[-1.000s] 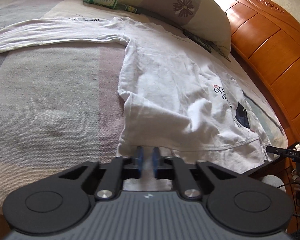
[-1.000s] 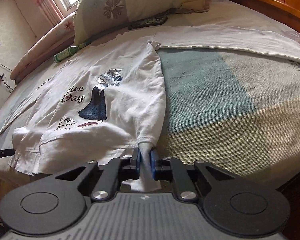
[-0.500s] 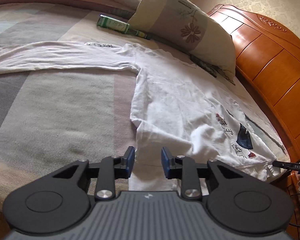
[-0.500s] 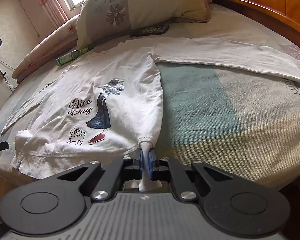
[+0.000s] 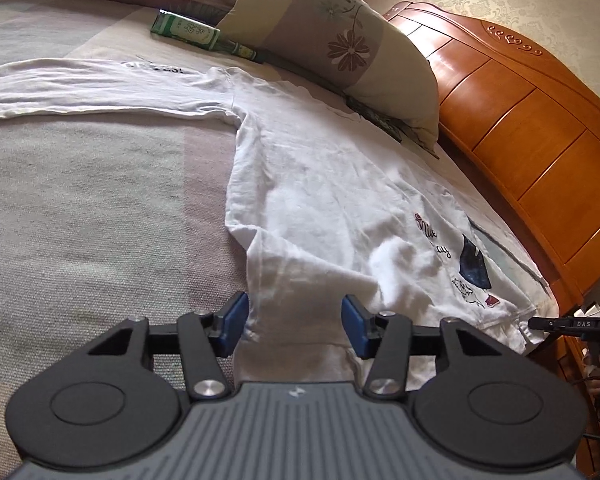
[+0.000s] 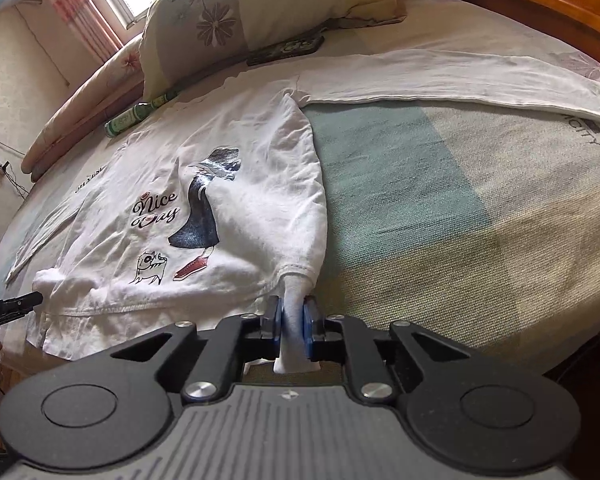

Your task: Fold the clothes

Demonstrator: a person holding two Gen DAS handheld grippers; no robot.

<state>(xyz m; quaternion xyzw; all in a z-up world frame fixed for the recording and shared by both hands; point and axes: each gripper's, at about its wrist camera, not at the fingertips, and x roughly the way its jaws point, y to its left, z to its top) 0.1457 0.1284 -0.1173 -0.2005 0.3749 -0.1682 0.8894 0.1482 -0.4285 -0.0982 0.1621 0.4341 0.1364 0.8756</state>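
Observation:
A white long-sleeved shirt [image 5: 320, 184] with a "Nice Day" print [image 6: 156, 212] lies front up on the bed, both sleeves spread out sideways. My left gripper [image 5: 294, 312] is at the shirt's near hem corner with its jaws opening. The cloth lies between the blue pads [image 5: 232, 322] and they do not press on it. My right gripper [image 6: 293, 320] is at the other hem corner. Its jaws are opening slightly, and a bunched tail of white cloth [image 6: 296, 300] is still pinched between them.
A flowered pillow [image 5: 332, 36] and a green bottle [image 5: 184, 32] lie beyond the collar. A dark flat item [image 6: 288, 50] sits under the pillow's edge. The wooden headboard [image 5: 520, 132] borders one side. The striped bedspread [image 6: 440, 200] reaches the mattress edge by the grippers.
The left jaws went from shut on the hem to wide apart, and the cloth dropped flat on the bed. The right jaws parted a little, still with cloth between them.

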